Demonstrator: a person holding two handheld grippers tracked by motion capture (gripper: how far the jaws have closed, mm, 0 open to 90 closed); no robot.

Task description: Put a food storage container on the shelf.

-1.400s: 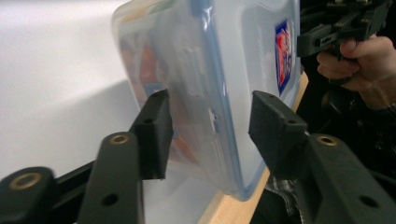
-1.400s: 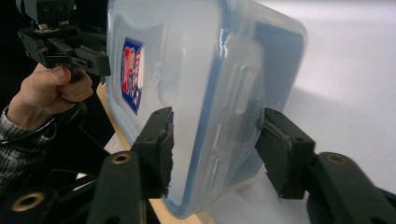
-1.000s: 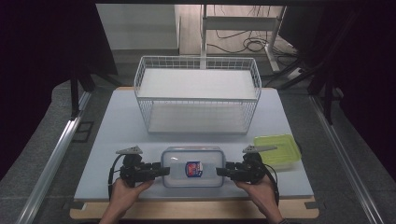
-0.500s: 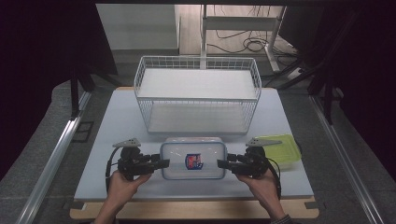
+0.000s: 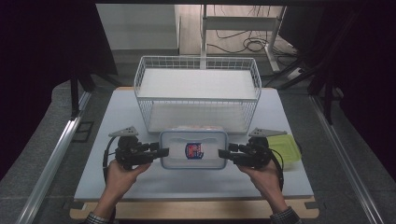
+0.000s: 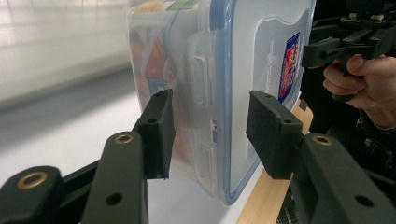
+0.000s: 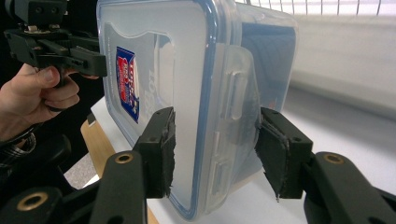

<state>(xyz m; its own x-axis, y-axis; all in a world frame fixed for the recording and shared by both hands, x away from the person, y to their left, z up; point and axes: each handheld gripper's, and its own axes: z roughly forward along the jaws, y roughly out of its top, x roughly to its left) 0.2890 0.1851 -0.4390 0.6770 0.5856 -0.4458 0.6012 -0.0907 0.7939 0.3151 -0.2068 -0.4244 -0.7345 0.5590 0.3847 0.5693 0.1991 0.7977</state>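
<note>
Looking from the left, we see our left hand-held gripper (image 5: 158,152) at the left short end of the box (image 5: 194,149); in the left gripper view its jaws straddle that end's latch, one pad (image 6: 159,128) close against the clear wall, the other (image 6: 268,130) standing just off the lid, so we cannot tell if it truly grips. The box lies between both hands, long axis running left to right, just before the wire basket (image 5: 198,95) on the tabletop (image 5: 116,116). Our right hand-held gripper (image 5: 223,153) meets the opposite end, jaws straddling that latch too, part open, contact unclear. A green lid (image 5: 286,148) lies just beyond the right hand. We judge both hands equally near, each at its end
</note>
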